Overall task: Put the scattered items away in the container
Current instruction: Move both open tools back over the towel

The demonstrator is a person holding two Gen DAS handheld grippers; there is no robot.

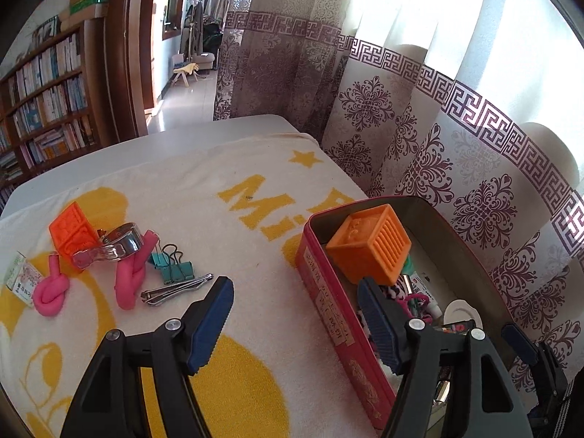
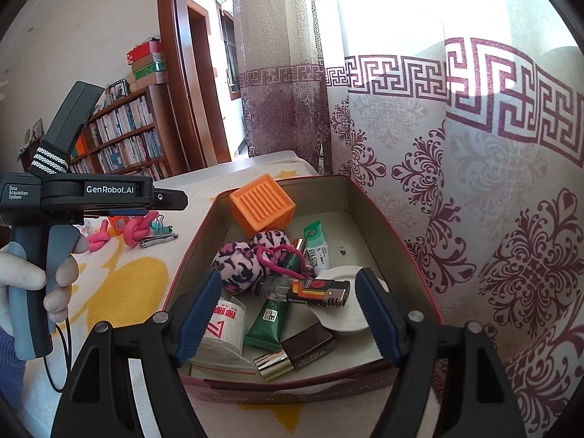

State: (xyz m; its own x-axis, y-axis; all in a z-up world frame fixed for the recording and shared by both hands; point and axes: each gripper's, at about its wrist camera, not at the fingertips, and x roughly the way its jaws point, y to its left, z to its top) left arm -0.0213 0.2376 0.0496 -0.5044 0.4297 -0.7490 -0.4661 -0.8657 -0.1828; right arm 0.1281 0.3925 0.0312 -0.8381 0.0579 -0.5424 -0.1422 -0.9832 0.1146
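Observation:
A red tin box [image 1: 321, 273] [image 2: 398, 226] stands on the towel at the right. An orange cube [image 1: 370, 242] [image 2: 262, 204] leans against its far corner, with a leopard plush [image 2: 241, 264], a lighter [image 2: 306, 290], tubes and a white dish inside. Scattered on the towel at the left are a second orange cube [image 1: 71, 231], a metal ring clip [image 1: 116, 242], pink knotted ropes [image 1: 129, 277], teal binder clips [image 1: 171, 266], a nail clipper [image 1: 179, 288] and a small carton [image 1: 20, 279]. My left gripper [image 1: 295, 323] is open and empty over the box's near wall. My right gripper [image 2: 288, 314] is open and empty above the box.
A white and yellow towel [image 1: 219, 189] covers a white table [image 1: 182, 131]. A patterned curtain [image 1: 456, 138] hangs close behind the box. A bookshelf [image 1: 43, 91] and a doorway are at the far left. The left gripper's body and the hand holding it [image 2: 54, 219] show in the right wrist view.

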